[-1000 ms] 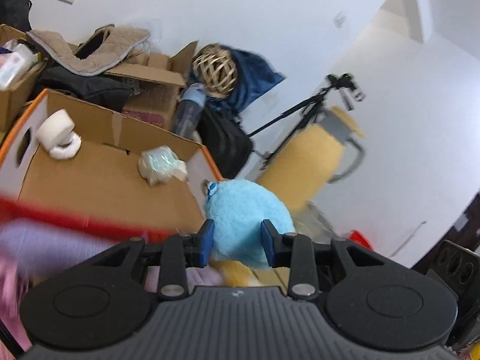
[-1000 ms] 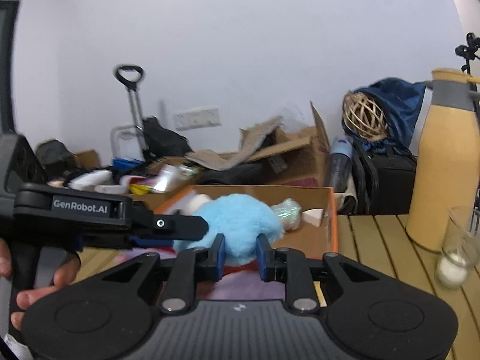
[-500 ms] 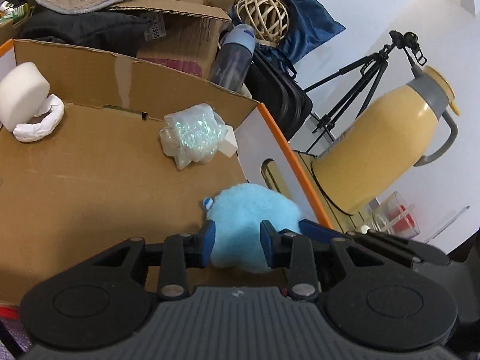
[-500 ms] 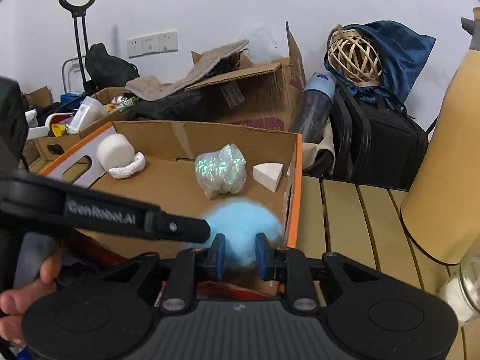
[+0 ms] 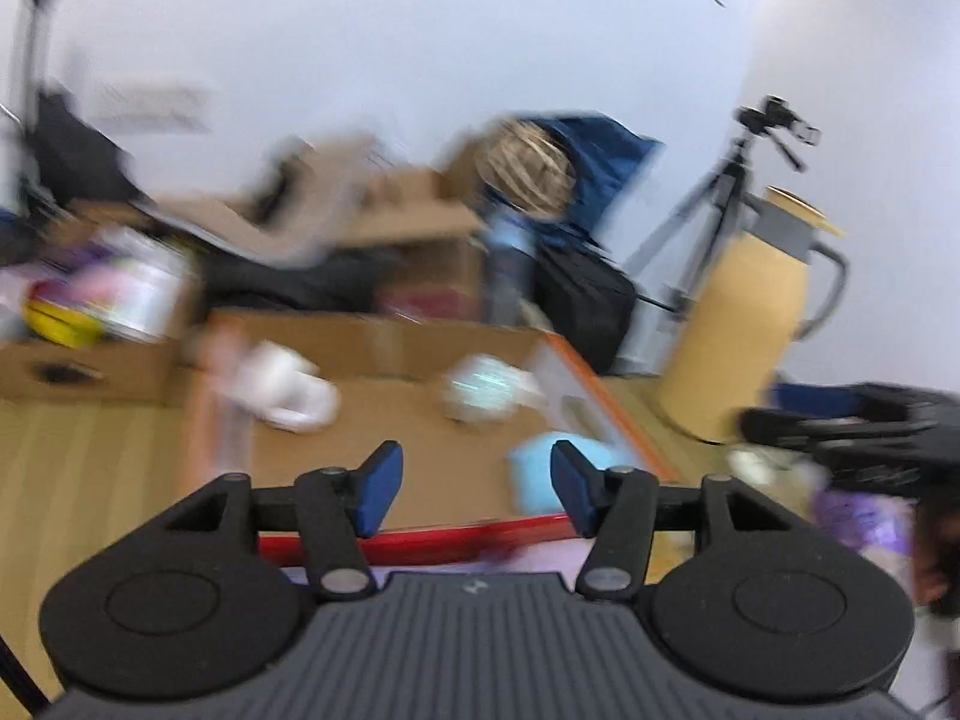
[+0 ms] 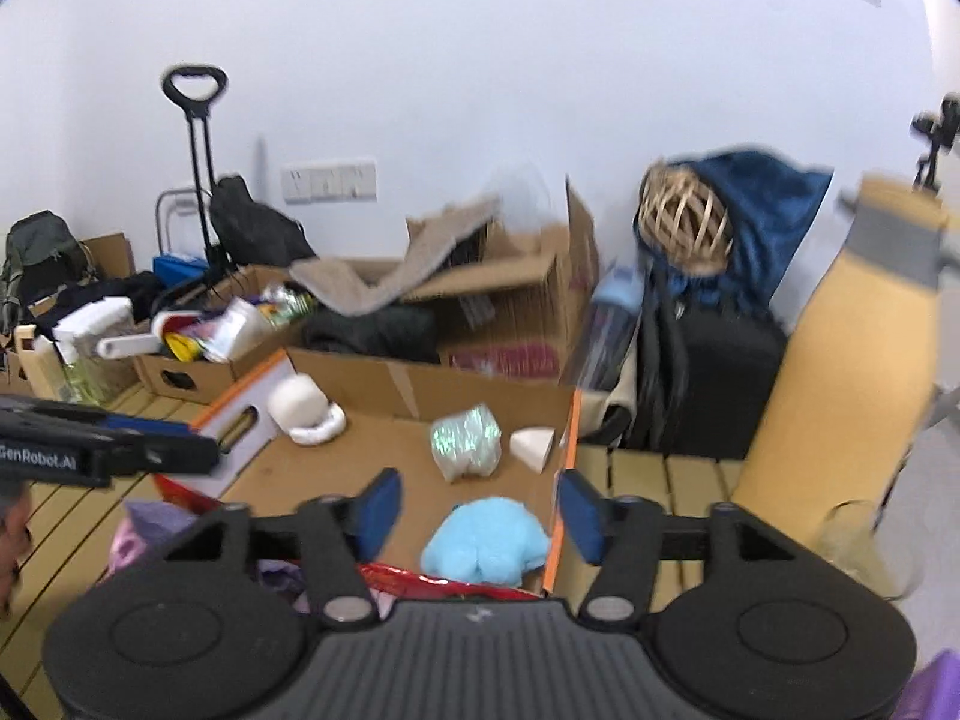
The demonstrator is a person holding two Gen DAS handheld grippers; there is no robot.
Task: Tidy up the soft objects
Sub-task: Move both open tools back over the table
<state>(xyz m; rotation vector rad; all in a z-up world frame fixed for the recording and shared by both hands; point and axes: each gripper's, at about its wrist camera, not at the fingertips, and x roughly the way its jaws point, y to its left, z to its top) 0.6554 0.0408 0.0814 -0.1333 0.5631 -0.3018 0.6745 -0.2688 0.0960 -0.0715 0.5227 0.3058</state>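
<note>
The right wrist view is fairly sharp and shows what the blurred left wrist view does not: the blue plush [image 6: 483, 537] whole, lying on the floor of the open box [image 6: 567, 450] in its near right corner, against the orange-edged wall. In the left view the plush [image 5: 537, 474] is a pale blue smear partly behind the right finger.

The left view alone shows the tripod [image 5: 720, 204] with a camera and the whole yellow jug [image 5: 741, 330]; in the right view the jug [image 6: 840, 372] is cut at the frame edge.

Left gripper [image 5: 471, 489]: jaws apart and opening, nothing between the pads. Right gripper [image 6: 477, 510]: jaws apart and opening; the plush lies below the gap, free of both pads. Each gripper also appears at the edge of the other's view.

In the box with the plush: a white roll [image 6: 303, 405] at the back left, a shimmery wad [image 6: 465, 441] in the middle, and a white wedge [image 6: 534, 444] beside it near the right wall. Behind stand other cartons [image 6: 480, 300] holding dark cloth and clutter, one draped with a beige mat [image 6: 390, 270].
</note>
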